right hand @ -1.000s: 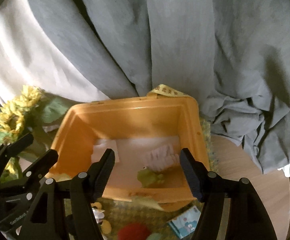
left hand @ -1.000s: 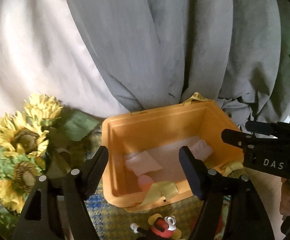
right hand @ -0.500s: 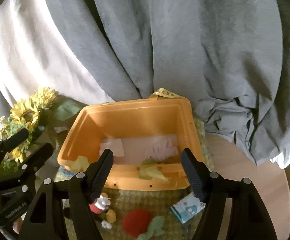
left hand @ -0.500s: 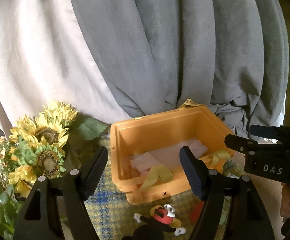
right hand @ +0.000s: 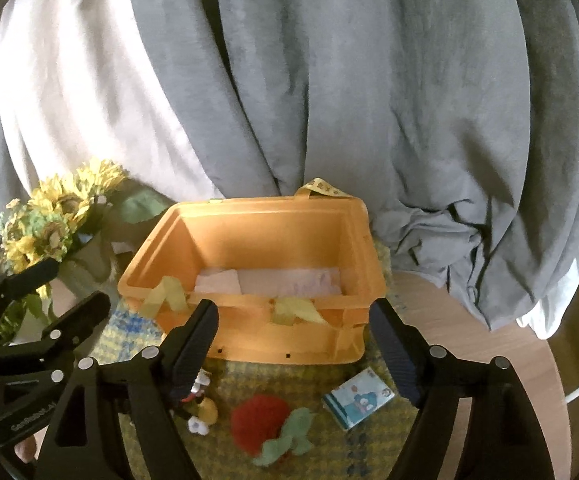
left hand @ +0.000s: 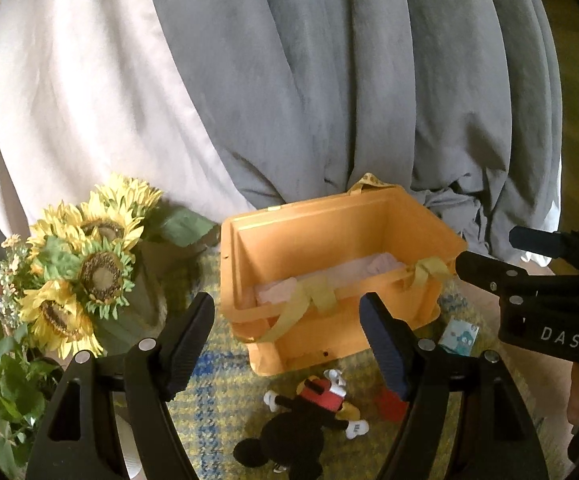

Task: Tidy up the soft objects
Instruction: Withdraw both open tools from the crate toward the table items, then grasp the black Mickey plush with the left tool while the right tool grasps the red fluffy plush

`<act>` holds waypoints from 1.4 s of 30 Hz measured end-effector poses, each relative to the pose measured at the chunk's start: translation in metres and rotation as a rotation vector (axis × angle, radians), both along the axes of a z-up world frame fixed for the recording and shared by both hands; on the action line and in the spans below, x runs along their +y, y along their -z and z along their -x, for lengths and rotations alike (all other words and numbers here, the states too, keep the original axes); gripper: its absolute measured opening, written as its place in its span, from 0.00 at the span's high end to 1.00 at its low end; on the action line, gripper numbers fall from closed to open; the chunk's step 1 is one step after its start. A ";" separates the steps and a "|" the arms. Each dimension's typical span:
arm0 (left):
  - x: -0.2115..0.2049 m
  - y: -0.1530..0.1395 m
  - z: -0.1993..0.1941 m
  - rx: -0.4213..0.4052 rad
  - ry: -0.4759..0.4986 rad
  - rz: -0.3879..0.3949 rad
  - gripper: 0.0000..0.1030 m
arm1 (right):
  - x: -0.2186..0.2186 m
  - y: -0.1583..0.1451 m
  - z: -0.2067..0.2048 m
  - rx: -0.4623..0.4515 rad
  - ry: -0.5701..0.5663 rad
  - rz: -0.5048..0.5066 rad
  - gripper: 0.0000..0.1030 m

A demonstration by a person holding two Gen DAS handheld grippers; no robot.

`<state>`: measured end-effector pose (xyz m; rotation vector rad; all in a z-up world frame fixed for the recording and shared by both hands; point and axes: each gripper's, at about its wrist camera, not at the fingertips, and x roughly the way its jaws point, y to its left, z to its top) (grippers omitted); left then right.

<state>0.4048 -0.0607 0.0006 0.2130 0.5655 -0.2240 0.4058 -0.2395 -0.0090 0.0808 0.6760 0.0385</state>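
Looking forward along both tools, we see a grey curtain (right hand: 389,100) and a white curtain (left hand: 69,92) filling the background. Below them a round table (right hand: 485,344) carries a yellow-and-blue checked mat (right hand: 365,436). An orange bin (right hand: 249,236) stands at the mat's far edge, against the curtain folds; pale folded cloths (right hand: 225,280) lie on its floor and yellowish strips (right hand: 293,308) drape over its near rim. Sunflowers (left hand: 89,256) stand at the mat's far left corner, just beside the bin.

On the mat, in front of the bin, we find three soft things: a mouse plush (left hand: 301,420) toward the left, a red plush strawberry (right hand: 261,420) with a green leaf at the middle, and a small printed tissue pack (right hand: 359,396) toward the right.

The left gripper (left hand: 289,340) hangs above the mat's near left part, fingers apart and holding nothing. The right gripper (right hand: 293,348) hangs over the near edge with its jaws opening; nothing lies between them, and the strawberry sits just below the gap.
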 end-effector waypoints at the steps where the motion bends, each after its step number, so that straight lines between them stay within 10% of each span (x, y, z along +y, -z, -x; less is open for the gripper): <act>1: 0.001 0.001 0.001 0.002 0.000 -0.003 0.28 | 0.001 0.001 0.001 0.002 -0.003 0.000 0.24; 42: 0.021 0.116 0.020 0.293 0.004 -0.074 0.28 | 0.031 0.119 0.016 0.320 -0.095 0.013 0.22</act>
